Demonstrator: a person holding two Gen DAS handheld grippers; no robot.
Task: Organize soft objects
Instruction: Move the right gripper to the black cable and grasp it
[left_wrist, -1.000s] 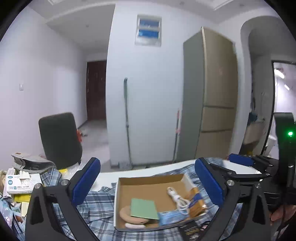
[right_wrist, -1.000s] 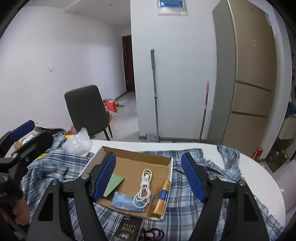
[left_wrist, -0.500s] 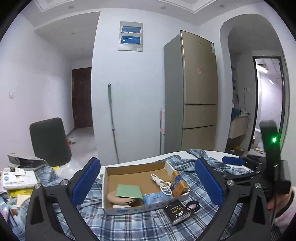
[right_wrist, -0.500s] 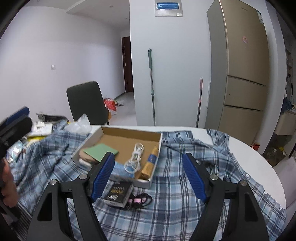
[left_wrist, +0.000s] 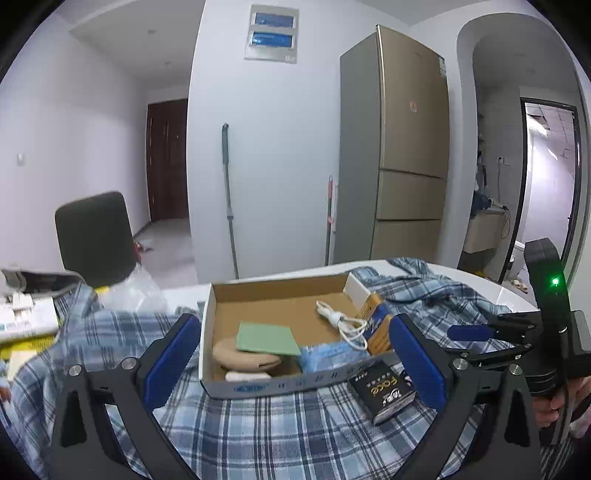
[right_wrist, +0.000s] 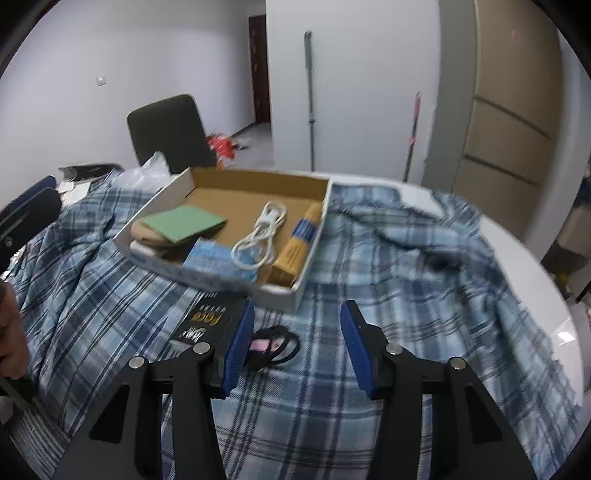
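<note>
1. Right gripper (right_wrist: 297, 345) jaws apart, holding nothing, above the plaid shirt (right_wrist: 406, 295), a black hair tie (right_wrist: 273, 345) between them.
2. Left gripper (left_wrist: 293, 360) jaws wide, holding nothing, flanking the cardboard box (left_wrist: 280, 384).
3. Shirt lies spread over the table (right_wrist: 524, 266), under the box, out to the right edge.

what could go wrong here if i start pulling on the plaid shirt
The cardboard box sits on the plaid shirt, so tugging the cloth could drag or tip it and spill the white cable and gold tube.

The black packet and black hair tie lie loose on the shirt beside the open right hand-held gripper; they could be pinched by mistake or slide off.
</note>
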